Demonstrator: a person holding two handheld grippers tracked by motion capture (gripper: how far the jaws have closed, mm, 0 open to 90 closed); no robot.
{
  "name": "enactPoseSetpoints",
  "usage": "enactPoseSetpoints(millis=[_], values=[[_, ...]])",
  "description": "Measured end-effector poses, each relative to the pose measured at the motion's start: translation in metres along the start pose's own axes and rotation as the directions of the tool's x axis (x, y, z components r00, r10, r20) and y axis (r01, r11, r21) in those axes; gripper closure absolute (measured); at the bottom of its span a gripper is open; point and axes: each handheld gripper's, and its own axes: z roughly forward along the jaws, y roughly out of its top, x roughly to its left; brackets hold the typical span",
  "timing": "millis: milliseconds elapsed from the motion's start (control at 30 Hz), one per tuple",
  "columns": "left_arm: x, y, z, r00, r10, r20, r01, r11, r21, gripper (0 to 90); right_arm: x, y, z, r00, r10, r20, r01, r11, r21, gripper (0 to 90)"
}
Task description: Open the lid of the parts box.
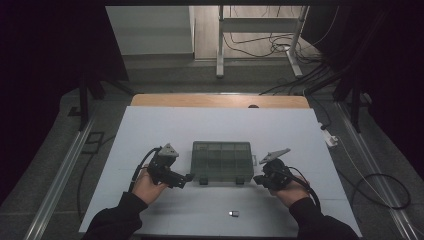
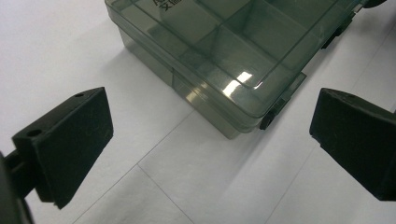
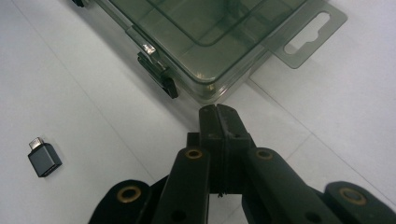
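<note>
A smoky clear plastic compartment box lies lid-down-shut in the middle of the white table. My left gripper sits at its near left corner, jaws wide open, with the box corner just beyond them and nothing between. My right gripper rests at the near right corner, jaws pressed together on nothing, tips just short of the box. A black latch sits on the box's front edge. A small grey USB adapter lies near the front edge, also the adapter left of my right jaws.
The box has a hang tab on its right end and a second latch near my left jaws. A wooden strip edges the table's far side. Cables lie on the floor at right.
</note>
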Motion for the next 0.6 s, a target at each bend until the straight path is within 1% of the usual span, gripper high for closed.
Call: enactPoseSetpoints(millis=[333, 467, 600], values=[[-0.0002, 0.0001, -0.0001, 1.0000, -0.001, 0.002, 0.001, 1.0000, -0.003, 0.0, 0.0021, 0.0003, -0.0040, 1.0000, -0.004, -0.005, 0.004, 0.999, -0.037, 88.6], [0.0004, -0.0002, -0.0005, 1.0000, 0.002, 0.000, -0.002, 1.0000, 0.004, 0.0, 0.0021, -0.0001, -0.0065, 0.9999, 0.005, -0.012, -0.006, 0.998, -0.057, 88.7], [0.0012, -0.0002, -0.0018, 1.0000, -0.003, 0.004, 0.003, 1.0000, -0.003, 0.0, 0.0025, -0.0003, -0.0090, 0.9999, 0.011, -0.013, -0.012, 0.997, -0.078, 88.6]])
